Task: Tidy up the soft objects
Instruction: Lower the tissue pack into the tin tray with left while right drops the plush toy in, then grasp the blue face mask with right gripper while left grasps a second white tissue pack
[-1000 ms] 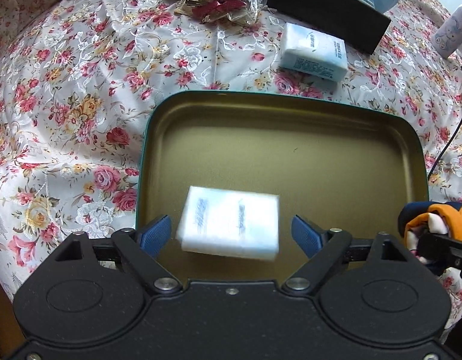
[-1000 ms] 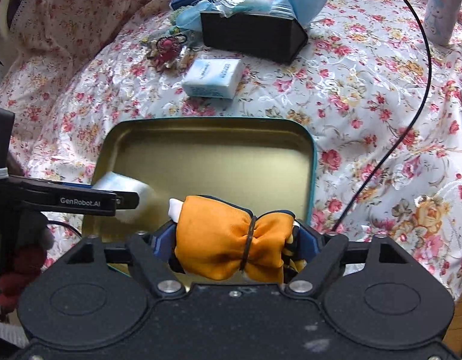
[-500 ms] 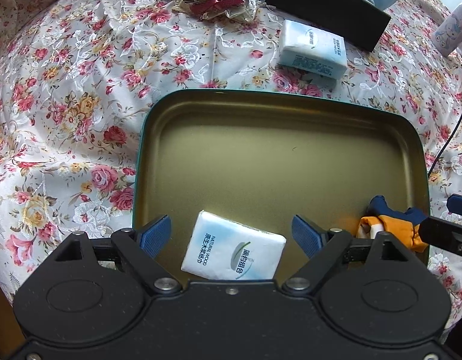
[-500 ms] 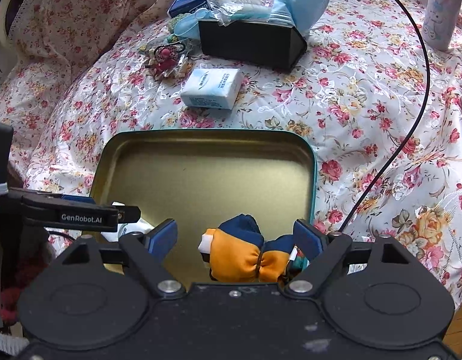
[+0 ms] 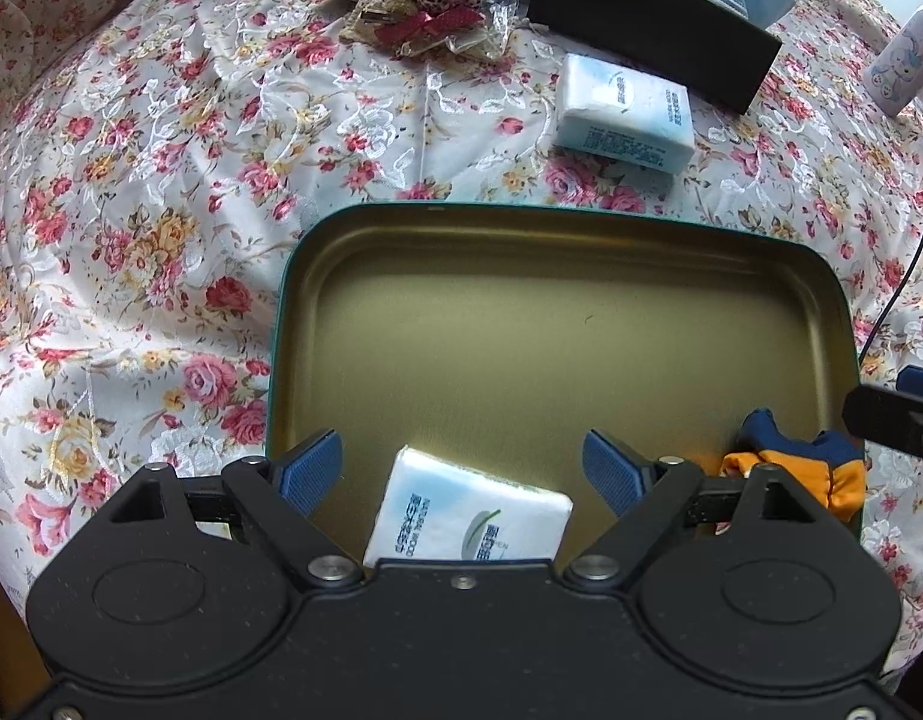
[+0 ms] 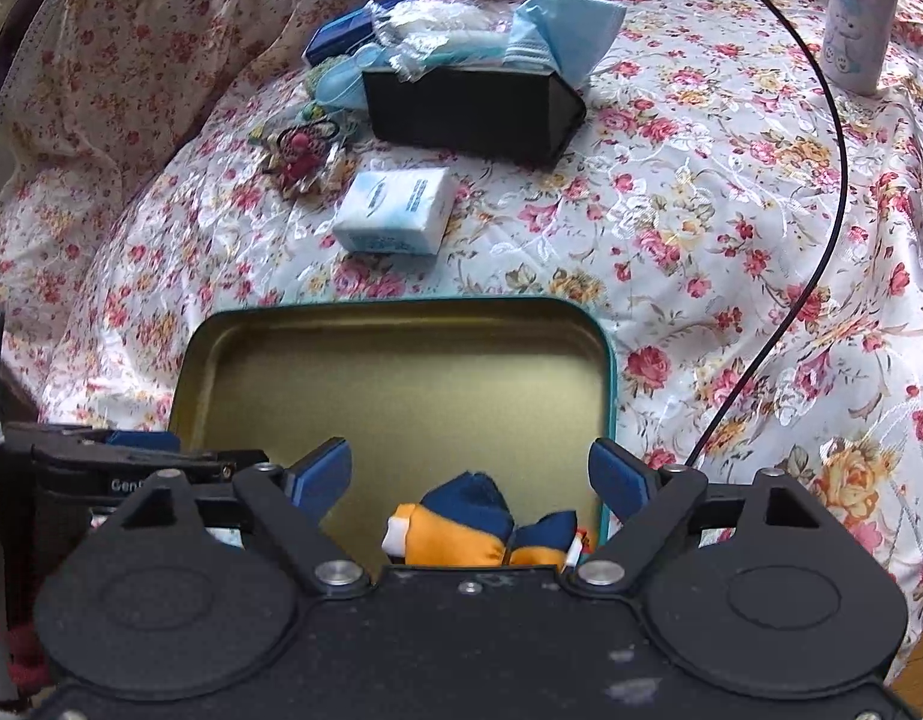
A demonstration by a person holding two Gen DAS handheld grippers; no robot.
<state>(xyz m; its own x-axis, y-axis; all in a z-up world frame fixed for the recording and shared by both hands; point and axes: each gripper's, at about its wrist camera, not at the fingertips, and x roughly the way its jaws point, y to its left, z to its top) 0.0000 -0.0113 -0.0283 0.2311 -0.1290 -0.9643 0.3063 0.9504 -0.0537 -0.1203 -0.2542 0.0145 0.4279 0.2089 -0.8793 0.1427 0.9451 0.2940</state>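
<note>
A gold tin tray with a teal rim (image 5: 581, 216) (image 6: 401, 306) lies on the flowered cloth. A white tissue pack (image 5: 470, 519) lies at the tray's near edge, below my open left gripper (image 5: 461, 468). An orange and navy cloth toy (image 6: 479, 528) (image 5: 803, 468) lies in the tray's near right corner, below my open right gripper (image 6: 470, 471). Neither gripper touches its object. A second tissue pack (image 5: 626, 111) (image 6: 395, 210) lies on the cloth beyond the tray.
A black box (image 6: 473, 108) (image 5: 653, 18) holding blue masks and plastic bags stands at the back. A red hair bow in a wrapper (image 5: 437, 12) (image 6: 302, 156) lies beside it. A pastel bottle (image 6: 857, 12) stands far right. A black cable (image 6: 821, 210) crosses the cloth.
The left gripper let the tissue pack drop into the tray. The right gripper opened and released the cloth toy into the tray. Both grippers have drawn back toward me.
</note>
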